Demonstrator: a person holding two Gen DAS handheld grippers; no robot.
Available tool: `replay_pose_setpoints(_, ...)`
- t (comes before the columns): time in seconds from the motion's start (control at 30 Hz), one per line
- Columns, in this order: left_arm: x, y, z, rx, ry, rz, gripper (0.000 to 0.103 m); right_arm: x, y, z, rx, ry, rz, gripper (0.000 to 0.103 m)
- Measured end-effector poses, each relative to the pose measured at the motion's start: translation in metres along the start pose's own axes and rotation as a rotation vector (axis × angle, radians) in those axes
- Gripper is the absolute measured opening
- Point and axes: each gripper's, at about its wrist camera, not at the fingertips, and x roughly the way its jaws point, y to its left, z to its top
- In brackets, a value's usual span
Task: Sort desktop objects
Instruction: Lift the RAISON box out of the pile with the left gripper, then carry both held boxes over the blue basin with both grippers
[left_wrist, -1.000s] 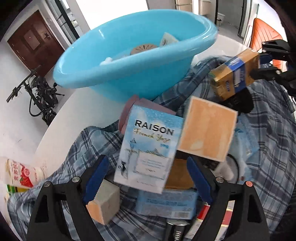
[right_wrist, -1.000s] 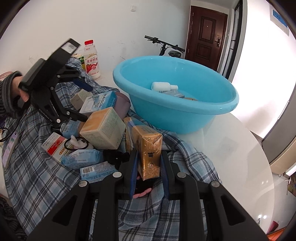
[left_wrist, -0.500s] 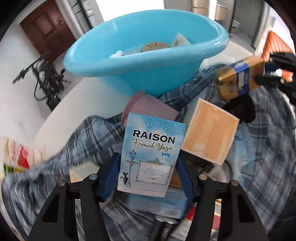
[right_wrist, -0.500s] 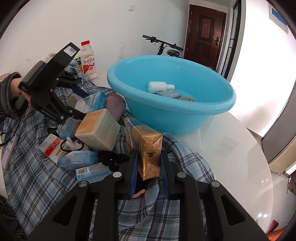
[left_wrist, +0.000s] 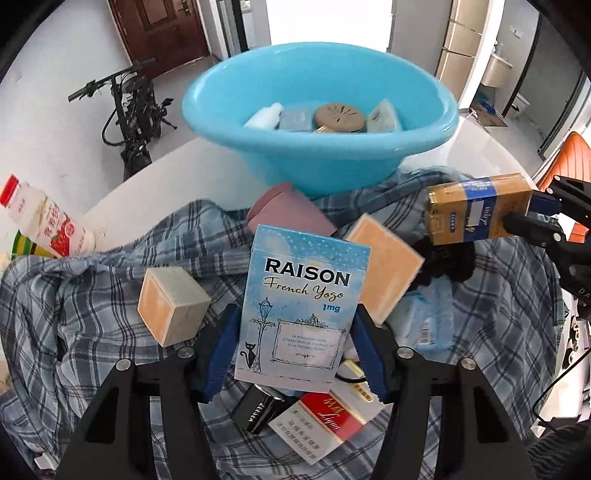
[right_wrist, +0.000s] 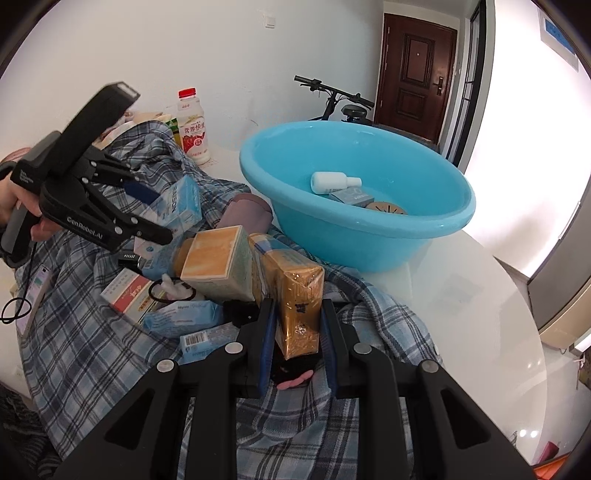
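My left gripper is shut on a light blue RAISON box and holds it upright above the heap on the plaid cloth. The same left gripper shows in the right wrist view with the RAISON box between its blue pads. My right gripper is shut on a gold carton, which also shows at the right of the left wrist view as the gold carton. The blue basin stands behind the heap, holding a white bottle and other small items.
On the cloth lie a tan block, a larger tan box, a red and white pack, blue tissue packs and a mauve roll. A yoghurt drink bottle stands by the wall. The white round table curves off to the right.
My left gripper closed on the RAISON box and lifted it off the heap while rolling upright. The right gripper kept still with the gold carton.
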Motion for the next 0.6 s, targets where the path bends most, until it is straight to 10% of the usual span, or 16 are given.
replay_pose_setpoints(0.6,-0.039,-0.014,0.065,-0.052,-0.119,-0.031,0.062,-0.032,-0.018,0.032,0.028,-0.104,-0.059,0.022)
